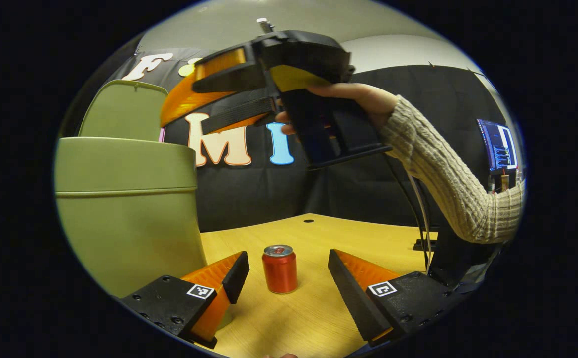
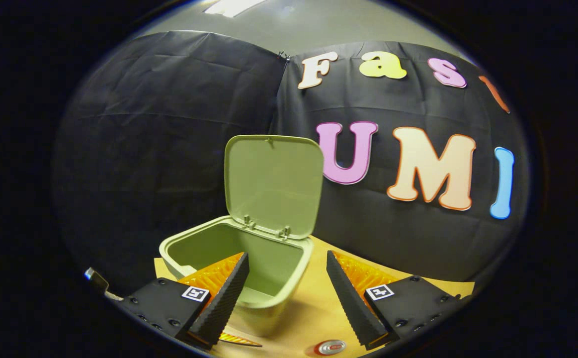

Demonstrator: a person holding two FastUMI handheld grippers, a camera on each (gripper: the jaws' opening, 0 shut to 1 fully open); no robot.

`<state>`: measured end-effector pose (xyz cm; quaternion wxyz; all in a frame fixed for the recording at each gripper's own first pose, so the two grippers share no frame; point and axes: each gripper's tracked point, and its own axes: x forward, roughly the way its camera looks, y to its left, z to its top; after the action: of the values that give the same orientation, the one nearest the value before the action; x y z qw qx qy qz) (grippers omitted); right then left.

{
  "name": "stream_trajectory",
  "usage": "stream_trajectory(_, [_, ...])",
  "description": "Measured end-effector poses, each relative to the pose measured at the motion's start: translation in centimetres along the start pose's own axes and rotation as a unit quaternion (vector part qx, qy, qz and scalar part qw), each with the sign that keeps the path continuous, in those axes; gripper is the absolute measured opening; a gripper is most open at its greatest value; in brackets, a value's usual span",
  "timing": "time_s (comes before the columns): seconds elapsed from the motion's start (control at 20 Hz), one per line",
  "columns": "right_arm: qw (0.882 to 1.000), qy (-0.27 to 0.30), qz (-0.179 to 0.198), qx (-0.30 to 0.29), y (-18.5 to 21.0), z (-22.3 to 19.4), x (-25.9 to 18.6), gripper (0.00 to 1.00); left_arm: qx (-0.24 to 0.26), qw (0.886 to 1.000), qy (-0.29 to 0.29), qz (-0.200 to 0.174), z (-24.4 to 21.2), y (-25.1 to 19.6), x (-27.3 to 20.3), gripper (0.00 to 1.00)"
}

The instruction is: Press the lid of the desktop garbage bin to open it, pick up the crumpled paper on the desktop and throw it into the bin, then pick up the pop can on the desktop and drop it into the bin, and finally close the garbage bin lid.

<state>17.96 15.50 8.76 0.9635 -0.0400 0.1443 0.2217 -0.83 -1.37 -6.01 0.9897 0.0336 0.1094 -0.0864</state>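
Standing upright on counter (image 1: 318,308), low centre of left gripper view, can (image 1: 279,268) sits between left claw (image 1: 287,278) fingers, apart from both; claw spread wide, empty. Bin (image 1: 124,219) fills left of that frame, lid (image 1: 122,109) raised at upper left. Right claw (image 1: 189,107) at upper centre there, held by hand (image 1: 353,99) in knit sleeve (image 1: 448,179), above bin. Right gripper view: right claw (image 2: 287,286) gaping, empty, over open bin (image 2: 269,278); lid (image 2: 273,184) upright at centre; can top (image 2: 332,346) at bottom edge.
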Motion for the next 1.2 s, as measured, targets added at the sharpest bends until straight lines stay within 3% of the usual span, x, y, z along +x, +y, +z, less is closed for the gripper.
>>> stream_trajectory(0.3, [0.995,-0.054,-0.080,0.008,-6.5,-2.8,-8.9,0.98,0.005,1.000,0.027,-0.007,-1.9,-0.4,1.0,0.96])
stream_trajectory(0.8, [0.974,-0.083,-0.200,0.074,-13.6,-13.6,-20.4,0.98,0.011,0.995,0.097,0.027,-5.2,1.3,6.8,0.96])
stream_trajectory(1.2, [0.968,-0.074,-0.217,0.097,-15.1,-17.9,-22.3,0.98,-0.009,0.988,0.151,0.041,-8.1,2.8,10.5,0.96])
